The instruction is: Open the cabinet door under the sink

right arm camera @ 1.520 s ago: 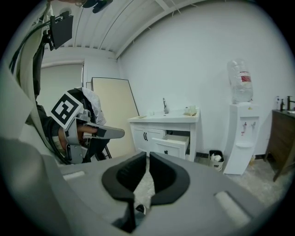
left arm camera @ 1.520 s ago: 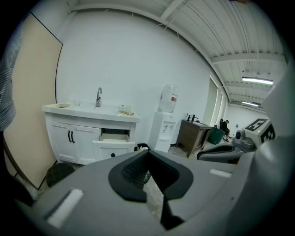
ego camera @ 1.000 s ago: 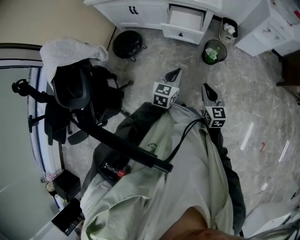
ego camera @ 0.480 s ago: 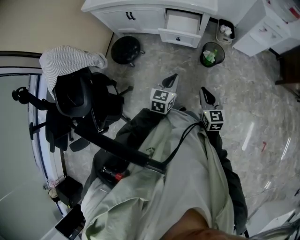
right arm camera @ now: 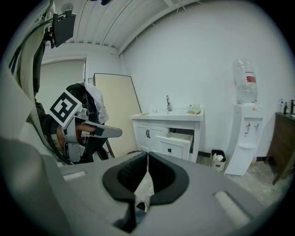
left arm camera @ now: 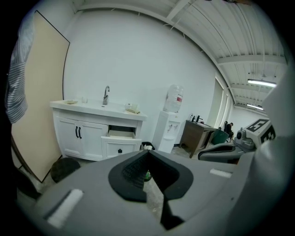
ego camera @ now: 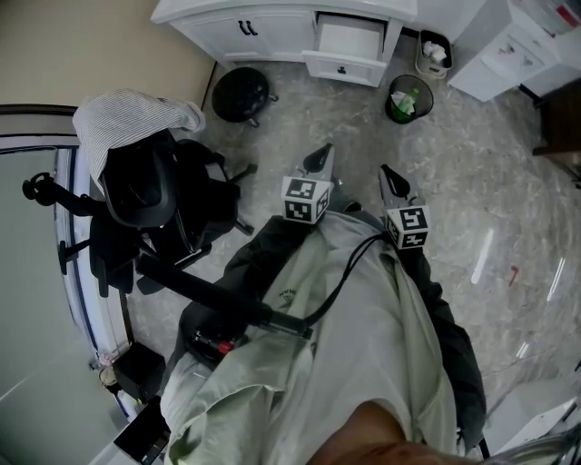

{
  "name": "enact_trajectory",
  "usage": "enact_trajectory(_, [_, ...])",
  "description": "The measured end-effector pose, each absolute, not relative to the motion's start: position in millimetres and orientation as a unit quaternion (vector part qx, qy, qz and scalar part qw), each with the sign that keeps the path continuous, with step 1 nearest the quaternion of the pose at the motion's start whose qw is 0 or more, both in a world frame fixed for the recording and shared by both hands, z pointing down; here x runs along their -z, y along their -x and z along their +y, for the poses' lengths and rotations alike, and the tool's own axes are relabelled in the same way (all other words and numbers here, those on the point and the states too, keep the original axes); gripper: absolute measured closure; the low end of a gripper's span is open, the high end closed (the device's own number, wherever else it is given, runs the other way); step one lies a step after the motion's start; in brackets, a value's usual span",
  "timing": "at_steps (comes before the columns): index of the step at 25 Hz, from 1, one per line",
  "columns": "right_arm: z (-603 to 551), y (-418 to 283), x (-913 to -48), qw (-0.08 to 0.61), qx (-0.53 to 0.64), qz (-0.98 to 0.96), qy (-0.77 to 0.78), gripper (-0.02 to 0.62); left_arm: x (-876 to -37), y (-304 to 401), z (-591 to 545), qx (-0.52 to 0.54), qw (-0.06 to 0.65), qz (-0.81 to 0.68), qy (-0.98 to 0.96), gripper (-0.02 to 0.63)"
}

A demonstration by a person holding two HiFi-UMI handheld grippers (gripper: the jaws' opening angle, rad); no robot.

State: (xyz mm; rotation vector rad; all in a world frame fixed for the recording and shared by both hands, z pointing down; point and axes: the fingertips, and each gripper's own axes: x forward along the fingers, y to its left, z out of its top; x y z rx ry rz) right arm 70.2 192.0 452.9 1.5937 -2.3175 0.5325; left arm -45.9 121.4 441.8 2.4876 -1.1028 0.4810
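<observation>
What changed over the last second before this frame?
The left gripper drifted slightly left in the head view. The right gripper has just been closing its jaws, with nothing between them. Nothing was grasped; the cabinet doors stay shut, the drawer open.

The grey stone floor (ego camera: 508, 163) with pale swirls holds everything in the room. At 12 o'clock in the head view, a white wooden sink cabinet (ego camera: 263, 27) stands on it, with one drawer pulled out. A round black stool (ego camera: 240, 93) sits at 11 o'clock, just in front of the cabinet. At 1 o'clock stands a round black bin (ego camera: 408, 98) with something green inside. Just past it is a small pale bin (ego camera: 435, 53) with white paper in it. A black office chair (ego camera: 154, 195) with a striped cloth on top stands at 9 o'clock. A small black box (ego camera: 141, 368) lies at 7 o'clock.
</observation>
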Motion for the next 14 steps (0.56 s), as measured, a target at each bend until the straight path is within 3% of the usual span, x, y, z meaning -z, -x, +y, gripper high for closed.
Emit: enact_trajectory(14, [196.0, -67.5, -454.4, 0.137, -0.182, -0.806, -0.546, 0.584, -440.9, 55.4, 127.2, -0.167, 0.186, -0.409, -0.877, 0.598])
